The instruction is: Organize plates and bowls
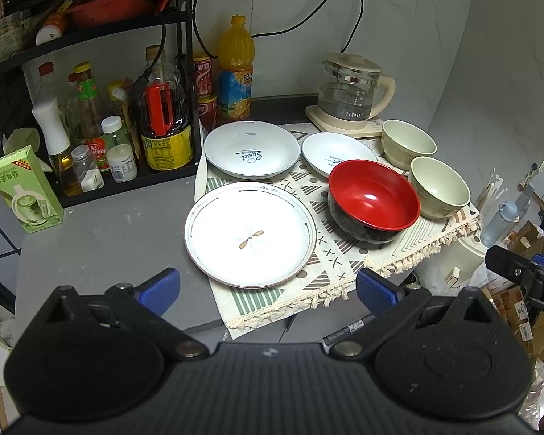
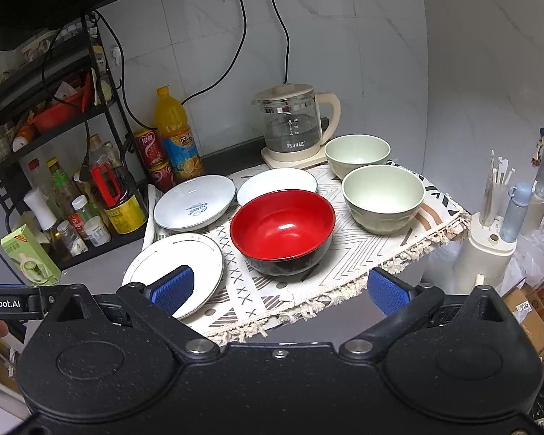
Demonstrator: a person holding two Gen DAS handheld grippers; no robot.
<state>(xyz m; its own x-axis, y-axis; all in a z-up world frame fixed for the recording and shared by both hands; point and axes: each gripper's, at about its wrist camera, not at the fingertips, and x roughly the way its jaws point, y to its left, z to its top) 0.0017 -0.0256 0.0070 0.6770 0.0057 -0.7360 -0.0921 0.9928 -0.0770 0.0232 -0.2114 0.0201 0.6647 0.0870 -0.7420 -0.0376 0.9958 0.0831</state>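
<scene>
On a patterned cloth point(image 1: 330, 264) lie a large flat white plate point(image 1: 250, 233) point(image 2: 174, 264), a white "Sweet" dish point(image 1: 252, 148) point(image 2: 194, 207), a smaller white dish point(image 1: 335, 152) point(image 2: 275, 183), a red bowl with a black outside point(image 1: 373, 199) point(image 2: 283, 230) and two pale green bowls point(image 1: 408, 141) point(image 1: 439, 186) point(image 2: 357, 152) point(image 2: 382, 197). My left gripper point(image 1: 268, 291) hovers open just in front of the flat plate. My right gripper point(image 2: 279, 290) is open in front of the red bowl, its left pad point(image 2: 172, 288) over the flat plate's rim. Neither holds anything.
A black rack point(image 1: 90, 116) of bottles and jars stands at the left, with a green carton point(image 1: 25, 192) beside it. An orange juice bottle point(image 1: 235, 72), red cans and a glass kettle point(image 1: 351, 90) line the back wall. Beyond the table's right edge stand a white holder point(image 2: 489, 239) and boxes.
</scene>
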